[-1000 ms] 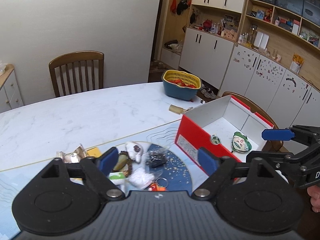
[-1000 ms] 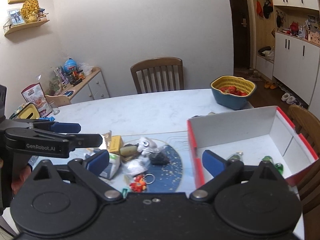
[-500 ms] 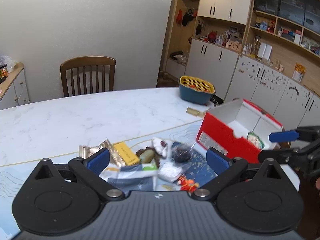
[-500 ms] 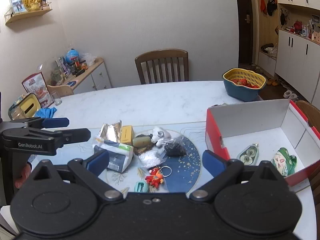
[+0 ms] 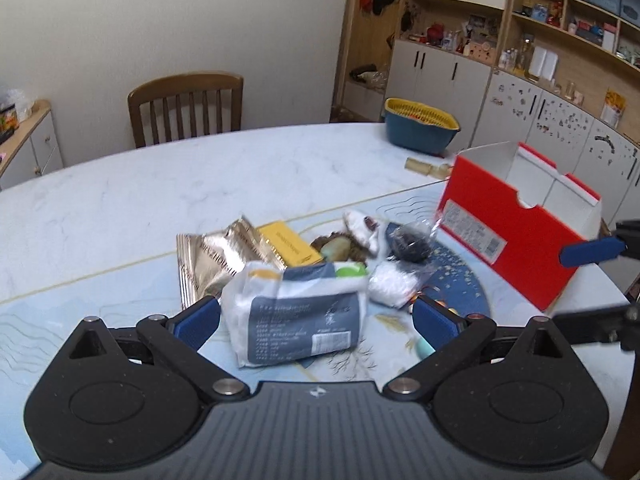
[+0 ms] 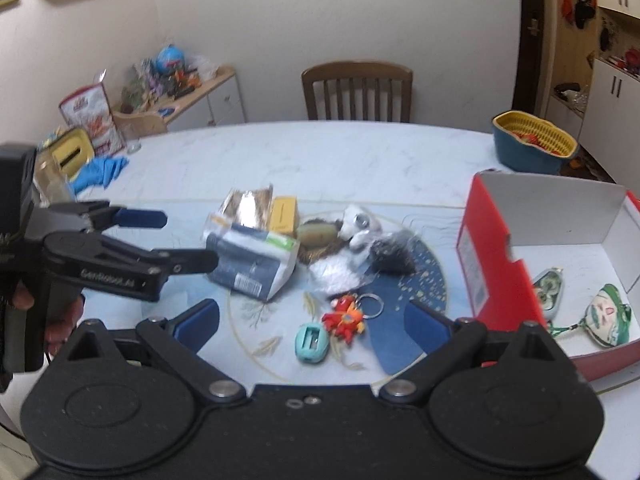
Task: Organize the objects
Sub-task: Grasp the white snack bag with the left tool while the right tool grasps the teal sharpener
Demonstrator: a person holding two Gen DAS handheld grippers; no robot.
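Note:
A blue-and-white tissue pack lies at the near edge of a pile of small things on the blue table mat. My left gripper is open wide, with the pack between its fingers and untouched by the pads. My right gripper hangs open over a red keychain and a teal trinket. The red-and-white box stands to the right with two green pouches inside.
The pile also holds a gold foil packet, a yellow carton, a white plush and a black bag. A yellow-and-blue basket sits far right. A chair stands behind the table, and blue gloves lie at the left.
Both grippers have sunk toward the pile. The left one swung away from the box, and the tissue pack now lies between its fingers. The right one drew back over the keychain.

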